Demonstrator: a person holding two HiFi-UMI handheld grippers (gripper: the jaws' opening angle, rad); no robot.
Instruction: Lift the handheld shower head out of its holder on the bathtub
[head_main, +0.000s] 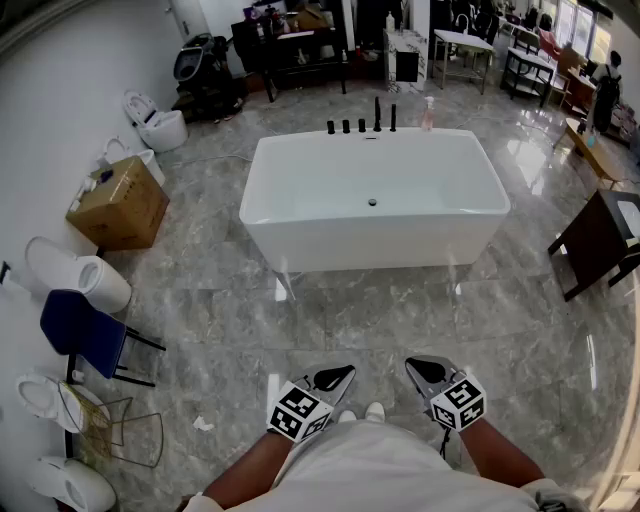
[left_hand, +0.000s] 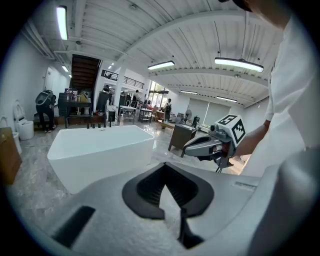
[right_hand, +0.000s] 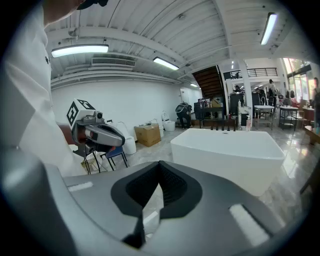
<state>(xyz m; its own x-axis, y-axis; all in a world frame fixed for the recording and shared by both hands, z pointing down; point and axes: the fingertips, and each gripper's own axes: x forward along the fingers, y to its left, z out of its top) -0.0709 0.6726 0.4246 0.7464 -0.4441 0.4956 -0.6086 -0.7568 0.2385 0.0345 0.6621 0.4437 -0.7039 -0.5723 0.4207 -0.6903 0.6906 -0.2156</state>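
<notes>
Shower head (head_main: 378, 112) stands among the black fittings on the far rim of the bathtub (head_main: 300, 240), well apart from both grippers. Left gripper (head_main: 348, 372) and right gripper (head_main: 410, 363) are held side by side at the waist, tilted downward, jaws together, empty.

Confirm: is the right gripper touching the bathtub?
Apart. Head view shows a wide stretch of floor between the right gripper and the bathtub.

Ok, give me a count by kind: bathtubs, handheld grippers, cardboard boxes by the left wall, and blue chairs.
Bathtub: 1
Grippers: 2, left gripper, right gripper
Cardboard box: 1
Blue chair: 1
Total: 5
</notes>
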